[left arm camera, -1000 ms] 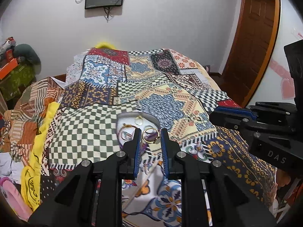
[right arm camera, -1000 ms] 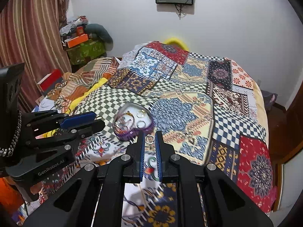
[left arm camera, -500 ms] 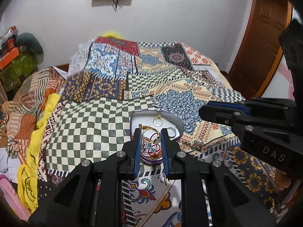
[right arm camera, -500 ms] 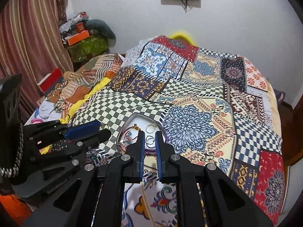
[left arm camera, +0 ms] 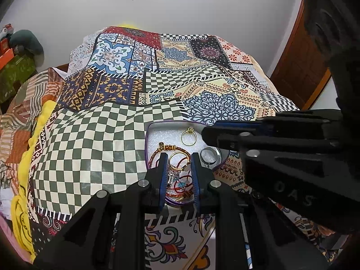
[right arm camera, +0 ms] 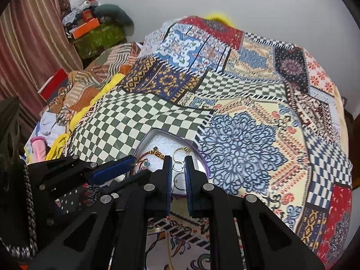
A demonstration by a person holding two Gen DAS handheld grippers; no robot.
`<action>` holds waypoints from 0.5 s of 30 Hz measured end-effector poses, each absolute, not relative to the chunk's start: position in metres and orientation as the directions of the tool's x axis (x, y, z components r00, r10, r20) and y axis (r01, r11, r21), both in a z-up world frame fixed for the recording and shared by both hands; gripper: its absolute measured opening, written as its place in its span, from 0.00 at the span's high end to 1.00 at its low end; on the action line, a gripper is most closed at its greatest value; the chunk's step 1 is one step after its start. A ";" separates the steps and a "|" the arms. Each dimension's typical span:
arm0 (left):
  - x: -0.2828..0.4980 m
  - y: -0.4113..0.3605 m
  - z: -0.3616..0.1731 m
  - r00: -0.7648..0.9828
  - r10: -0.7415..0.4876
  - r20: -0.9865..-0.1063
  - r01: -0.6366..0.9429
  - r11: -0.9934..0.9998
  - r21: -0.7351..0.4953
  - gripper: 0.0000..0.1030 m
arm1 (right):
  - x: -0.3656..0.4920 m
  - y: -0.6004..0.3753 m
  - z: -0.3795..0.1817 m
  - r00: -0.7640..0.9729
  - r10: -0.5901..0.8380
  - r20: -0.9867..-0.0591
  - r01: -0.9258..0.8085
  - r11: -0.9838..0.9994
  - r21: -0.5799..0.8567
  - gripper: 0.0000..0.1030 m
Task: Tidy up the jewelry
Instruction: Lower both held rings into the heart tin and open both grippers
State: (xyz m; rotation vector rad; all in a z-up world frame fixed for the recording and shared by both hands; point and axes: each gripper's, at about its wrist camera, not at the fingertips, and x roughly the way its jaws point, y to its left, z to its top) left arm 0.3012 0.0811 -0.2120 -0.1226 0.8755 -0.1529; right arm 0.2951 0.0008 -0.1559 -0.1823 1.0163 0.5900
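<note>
A purple-rimmed tin tray (left arm camera: 147, 145) with white foam lies on the patchwork bedspread; it also shows in the right wrist view (right arm camera: 144, 141). In it lie a gold ring (left arm camera: 188, 136), a silver ring (left arm camera: 208, 155), a red cord bracelet (left arm camera: 177, 187) and other pieces. My left gripper (left arm camera: 178, 159) is shut on a gold ring with a pale stone (left arm camera: 178, 160), held over the tray. My right gripper (right arm camera: 178, 164) is shut on a small silver ring (right arm camera: 178, 164) above the tray's right side.
The patchwork bedspread (left arm camera: 94, 146) covers the bed. A yellow cloth (left arm camera: 22, 180) and piled clothes lie at the left edge. A green box (right arm camera: 99, 37) with clutter stands by the curtain. A wooden door (left arm camera: 299, 67) is at the right.
Both grippers have moved forward and down over the tray, each still holding its ring. The tray now sits directly under the fingertips.
</note>
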 end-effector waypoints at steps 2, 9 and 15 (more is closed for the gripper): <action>0.302 0.082 -0.213 0.630 -0.184 -0.754 0.084 0.982 -0.170 0.82 | 0.297 0.001 -0.158 0.380 0.381 -0.843 -0.541 0.831 0.132 0.91; 0.300 0.081 -0.214 0.632 -0.172 -0.755 0.090 0.985 -0.149 0.82 | 0.299 0.002 -0.164 0.369 0.379 -0.849 -0.542 0.830 0.135 0.91; 0.296 0.081 -0.211 0.636 -0.141 -0.758 0.083 0.990 -0.114 0.82 | 0.296 0.002 -0.159 0.398 0.359 -0.844 -0.543 0.834 0.098 0.86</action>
